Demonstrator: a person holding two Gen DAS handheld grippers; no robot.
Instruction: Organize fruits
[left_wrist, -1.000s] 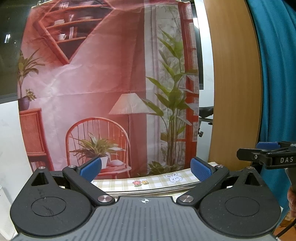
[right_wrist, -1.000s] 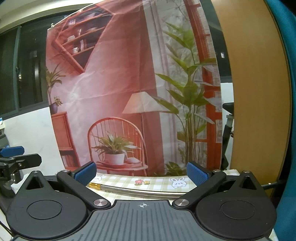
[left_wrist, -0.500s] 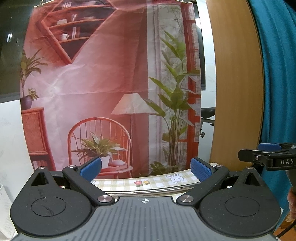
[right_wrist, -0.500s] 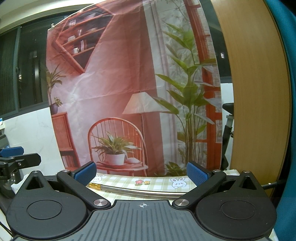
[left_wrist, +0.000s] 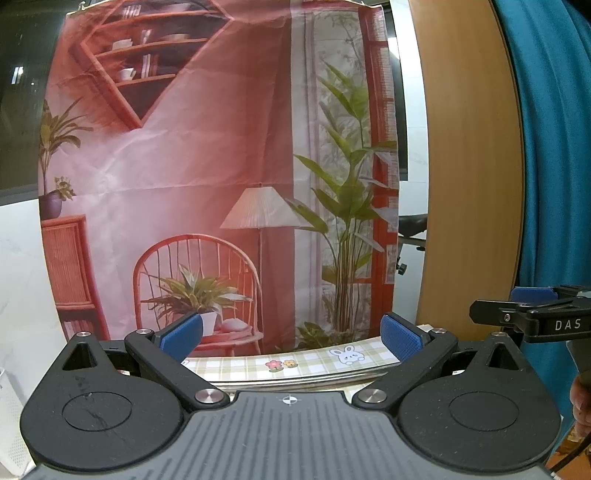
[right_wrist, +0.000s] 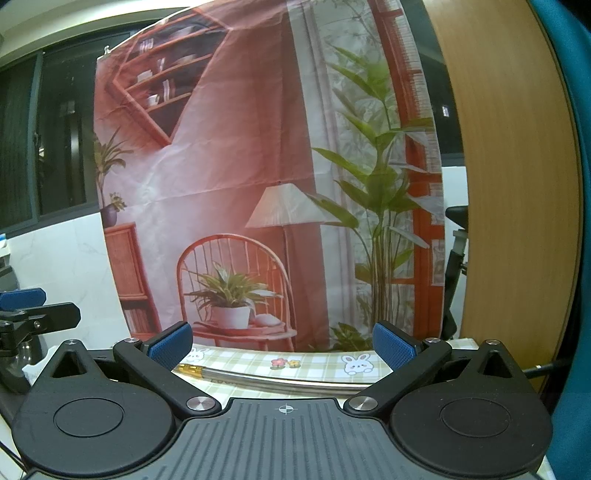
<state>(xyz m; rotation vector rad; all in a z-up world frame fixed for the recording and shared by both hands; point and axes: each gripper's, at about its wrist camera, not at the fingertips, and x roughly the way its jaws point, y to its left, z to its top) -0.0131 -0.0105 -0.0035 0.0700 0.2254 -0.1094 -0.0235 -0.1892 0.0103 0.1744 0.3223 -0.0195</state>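
Blue-padded left tongs (left_wrist: 291, 341) and right tongs (right_wrist: 282, 343) are both spread wide, gripping nothing, side by side above the near edge of the bench (right_wrist: 317, 363). A checked cloth with a rabbit print covers the bench, and a metal tube (right_wrist: 280, 382) lies across it. No fruit shows in either view. Behind hangs a printed backdrop (left_wrist: 207, 177) of a reddish room, beside a wooden panel (left_wrist: 469, 166).

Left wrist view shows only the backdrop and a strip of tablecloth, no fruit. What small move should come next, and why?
Probably tilt both tools downward. The left tool and right tool are open and empty, aimed level at the printed backdrop; only the far edge of the checked tablecloth shows, and no fruit is in either view. Pitching down should reveal the tabletop.
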